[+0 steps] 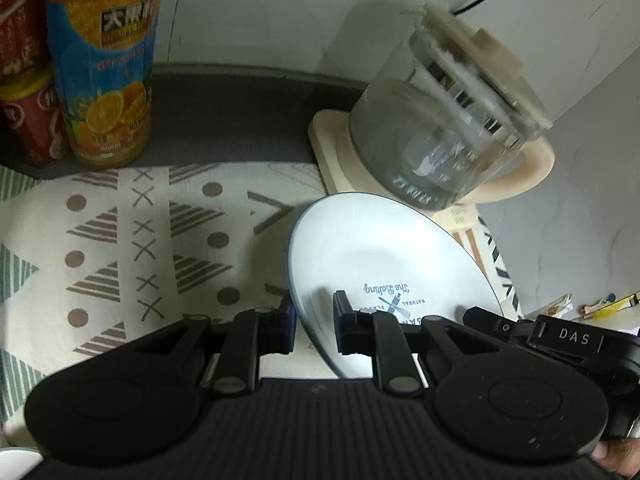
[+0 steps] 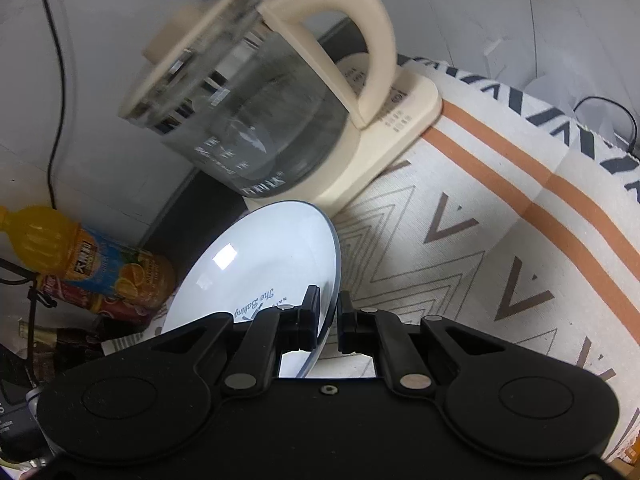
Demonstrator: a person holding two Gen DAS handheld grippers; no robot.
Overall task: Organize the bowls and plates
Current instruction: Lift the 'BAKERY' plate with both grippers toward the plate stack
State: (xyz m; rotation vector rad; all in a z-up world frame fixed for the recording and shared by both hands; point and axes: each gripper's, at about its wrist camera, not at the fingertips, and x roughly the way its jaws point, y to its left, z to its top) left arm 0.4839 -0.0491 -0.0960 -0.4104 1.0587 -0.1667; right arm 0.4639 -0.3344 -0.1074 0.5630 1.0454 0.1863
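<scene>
A white plate (image 1: 384,264) with a blue rim and a printed "The Baking" logo hangs tilted above the patterned cloth. My left gripper (image 1: 316,322) is shut on its near left rim, one finger on each face. In the same view my right gripper (image 1: 470,314) reaches the plate's right rim. The right wrist view shows the same plate (image 2: 264,256) from its other side. There my right gripper (image 2: 330,318) is shut on the rim, which runs between the pads.
A glass kettle (image 1: 440,128) on a cream base (image 1: 332,148) stands just behind the plate. An orange juice bottle (image 1: 108,64) and red cans (image 1: 28,120) stand at the back left by the wall. A white rim (image 1: 16,462) shows at the lower left corner.
</scene>
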